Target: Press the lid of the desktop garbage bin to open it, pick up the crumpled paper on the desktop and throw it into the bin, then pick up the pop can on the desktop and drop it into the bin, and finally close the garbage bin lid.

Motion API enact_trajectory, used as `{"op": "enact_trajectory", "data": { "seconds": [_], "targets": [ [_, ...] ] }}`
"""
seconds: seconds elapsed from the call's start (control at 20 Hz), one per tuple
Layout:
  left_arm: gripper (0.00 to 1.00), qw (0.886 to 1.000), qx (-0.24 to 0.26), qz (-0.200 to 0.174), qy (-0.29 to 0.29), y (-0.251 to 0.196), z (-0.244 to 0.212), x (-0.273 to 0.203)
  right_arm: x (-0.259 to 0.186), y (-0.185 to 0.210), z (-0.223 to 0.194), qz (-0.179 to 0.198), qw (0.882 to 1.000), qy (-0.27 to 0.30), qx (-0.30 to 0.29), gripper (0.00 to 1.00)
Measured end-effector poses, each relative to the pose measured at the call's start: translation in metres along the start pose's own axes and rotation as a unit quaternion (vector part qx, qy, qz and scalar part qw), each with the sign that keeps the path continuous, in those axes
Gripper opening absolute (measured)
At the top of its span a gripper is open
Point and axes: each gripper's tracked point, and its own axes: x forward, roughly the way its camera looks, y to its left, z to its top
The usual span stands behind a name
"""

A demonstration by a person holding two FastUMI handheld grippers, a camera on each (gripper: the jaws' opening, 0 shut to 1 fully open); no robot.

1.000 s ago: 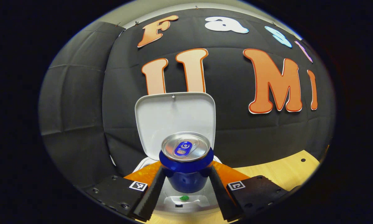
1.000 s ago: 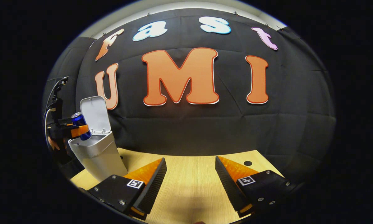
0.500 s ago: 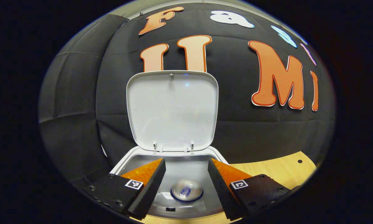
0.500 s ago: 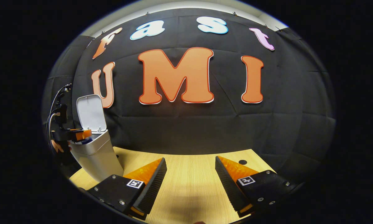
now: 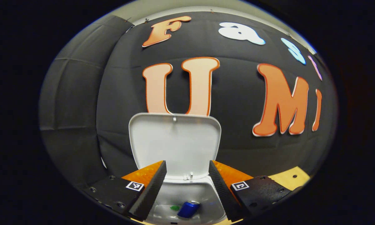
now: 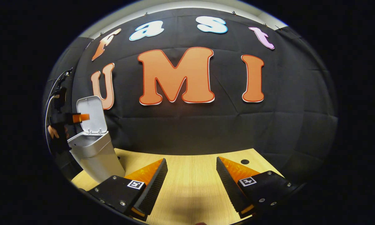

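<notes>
Left gripper: fingers spread, empty, above open bin.
Blue metal pop can: lying tilted inside the white plastic desktop bin, below and between the fingers; green scrap just beside it.
Writing: none legible on can.
Rounded white lid: upright, hinged behind opening.
Right gripper: fingers apart, empty, over pale wood-grain tabletop.

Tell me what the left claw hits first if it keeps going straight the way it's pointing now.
Most likely the inner face of the raised lid, dead ahead of the open left claw. How near it is cannot be told.
</notes>
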Motion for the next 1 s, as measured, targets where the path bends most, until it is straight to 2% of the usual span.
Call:
{"op": "enact_trajectory", "data": {
  "seconds": [0.15, 0.25, 0.35, 0.45, 0.65, 0.7, 0.75, 0.85, 1.0],
  "targets": [
    [0.88, 0.999, -0.024, -0.003, -0.029, -0.002, 0.064, 0.013, 0.0, 0.001, 0.002, 0.003, 1.0, -0.004, 0.0, 0.94],
    [0.89, 0.999, -0.004, -0.005, -0.051, -0.001, 0.105, 0.026, 0.0, 0.002, 0.003, 0.006, 1.0, -0.004, 0.007, 0.94],
    [0.89, 0.998, 0.023, -0.002, -0.05, 0.001, 0.12, 0.047, -0.001, 0.002, 0.003, 0.007, 1.0, -0.006, 0.008, 0.94],
    [0.89, 0.999, 0.019, -0.009, -0.026, 0.001, 0.113, 0.069, -0.001, 0.002, 0.004, 0.009, 1.0, -0.006, 0.008, 0.94],
    [0.89, 0.999, 0.021, 0.005, 0.025, 0.015, 0.081, 0.098, -0.002, 0.0, 0.007, 0.005, 1.0, -0.013, 0.011, 0.94],
    [0.86, 0.999, 0.029, 0.001, 0.022, 0.017, 0.083, 0.098, -0.003, -0.004, 0.006, 0.003, 1.0, -0.013, 0.012, 0.94],
    [0.89, 0.999, 0.03, -0.004, 0.032, 0.015, 0.08, 0.096, -0.005, -0.009, 0.005, 0.0, 1.0, -0.012, 0.013, 0.94],
    [0.87, 0.998, 0.039, -0.009, 0.052, 0.015, 0.073, 0.084, -0.006, -0.013, 0.003, -0.005, 1.0, -0.011, 0.02, 0.94],
    [0.88, 0.998, 0.042, -0.018, 0.048, 0.011, 0.062, 0.046, -0.004, -0.015, -0.002, -0.008, 0.999, -0.008, 0.032, 0.94]
  ]
}}
